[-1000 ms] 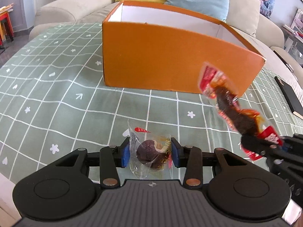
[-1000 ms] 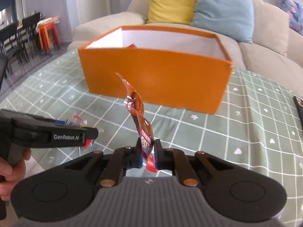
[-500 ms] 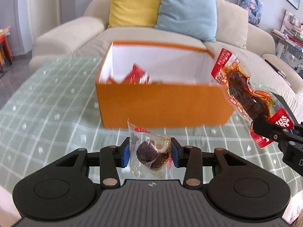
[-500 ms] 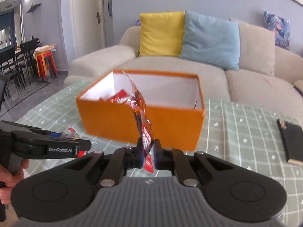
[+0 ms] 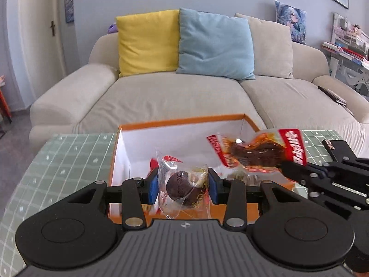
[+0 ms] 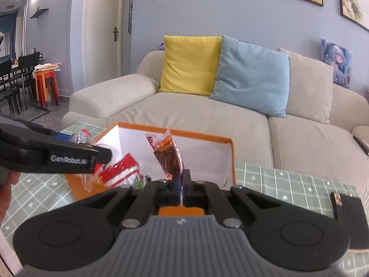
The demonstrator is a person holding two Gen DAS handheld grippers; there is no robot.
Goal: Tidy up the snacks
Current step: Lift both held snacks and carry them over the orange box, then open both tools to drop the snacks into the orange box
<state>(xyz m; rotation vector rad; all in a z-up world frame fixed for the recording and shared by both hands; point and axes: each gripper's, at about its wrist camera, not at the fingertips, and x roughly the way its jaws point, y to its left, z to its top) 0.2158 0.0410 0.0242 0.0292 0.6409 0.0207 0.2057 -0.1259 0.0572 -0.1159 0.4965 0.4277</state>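
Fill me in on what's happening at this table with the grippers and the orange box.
A person is sorting snacks with a handheld gripper in each hand. The left gripper is closed on a clear-wrapped chocolate ball, and the right gripper pinches the end of a red packet of dried meat. Both snacks are held over the open orange box, which already has red-wrapped snacks inside. Neither has been let go yet.
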